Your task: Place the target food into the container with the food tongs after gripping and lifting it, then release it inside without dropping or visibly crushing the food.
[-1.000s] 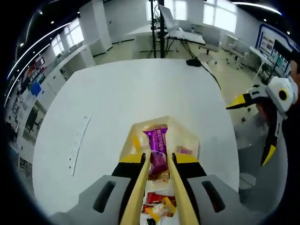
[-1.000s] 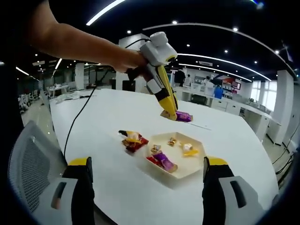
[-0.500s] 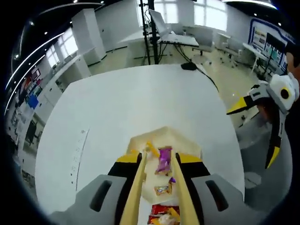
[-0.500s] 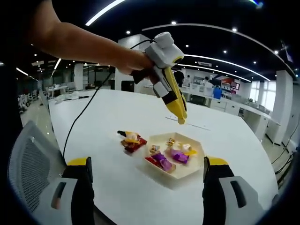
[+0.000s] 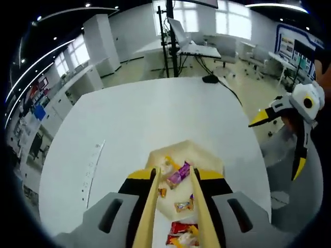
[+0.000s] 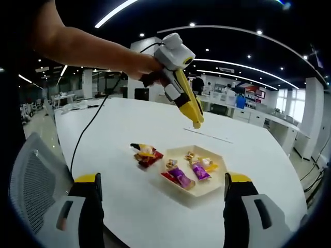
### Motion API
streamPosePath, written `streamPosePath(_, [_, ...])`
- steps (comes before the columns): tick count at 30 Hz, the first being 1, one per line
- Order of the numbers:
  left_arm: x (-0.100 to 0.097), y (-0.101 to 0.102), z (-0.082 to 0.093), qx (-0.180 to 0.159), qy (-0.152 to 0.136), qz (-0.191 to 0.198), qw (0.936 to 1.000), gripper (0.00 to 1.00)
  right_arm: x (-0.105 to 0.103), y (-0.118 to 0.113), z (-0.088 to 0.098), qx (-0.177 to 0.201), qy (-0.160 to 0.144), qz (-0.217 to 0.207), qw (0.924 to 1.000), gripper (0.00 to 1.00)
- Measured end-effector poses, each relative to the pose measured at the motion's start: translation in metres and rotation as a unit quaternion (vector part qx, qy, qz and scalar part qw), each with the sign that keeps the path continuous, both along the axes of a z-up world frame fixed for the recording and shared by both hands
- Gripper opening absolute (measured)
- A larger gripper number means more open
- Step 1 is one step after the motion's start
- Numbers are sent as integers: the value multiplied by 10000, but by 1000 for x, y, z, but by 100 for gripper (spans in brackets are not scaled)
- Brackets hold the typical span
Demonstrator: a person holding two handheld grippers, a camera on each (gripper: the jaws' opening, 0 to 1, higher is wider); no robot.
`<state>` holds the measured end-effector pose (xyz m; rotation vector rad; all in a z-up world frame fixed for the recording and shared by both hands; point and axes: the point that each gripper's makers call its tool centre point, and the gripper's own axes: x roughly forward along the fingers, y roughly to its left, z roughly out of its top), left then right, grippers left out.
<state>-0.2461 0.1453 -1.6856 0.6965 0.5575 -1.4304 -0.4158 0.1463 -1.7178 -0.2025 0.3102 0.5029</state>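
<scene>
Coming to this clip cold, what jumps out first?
The yellow-tipped left claw, held by a person's hand, hangs in the air above a pale hexagonal tray on the white table. The tray holds several wrapped snacks, among them a purple packet. A red and yellow packet lies beside the tray.

The left gripper [image 6: 196, 123] has a white housing, black grip and long yellow tongs, with a black cable trailing from it. The right gripper [image 6: 160, 199] shows grey jaw blocks with dark slots and yellow-capped black pads. A bare forearm [image 6: 85, 47] reaches to the white housing.

red snack packet [image 5: 182, 241] cut off at left gripper view's bottom, wrapper print too small to read
</scene>
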Motion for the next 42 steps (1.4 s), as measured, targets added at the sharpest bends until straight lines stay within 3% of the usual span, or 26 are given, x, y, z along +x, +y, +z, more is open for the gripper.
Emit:
streamPosePath(32, [9,99,-48,133,335,239,9991,27,1,-2,-9,-152,165,-23,9997,97])
streamPosePath(42, [8,120,-78,382,518,115,9979,27,1,-2,-9,-113,186,-53,9997,99])
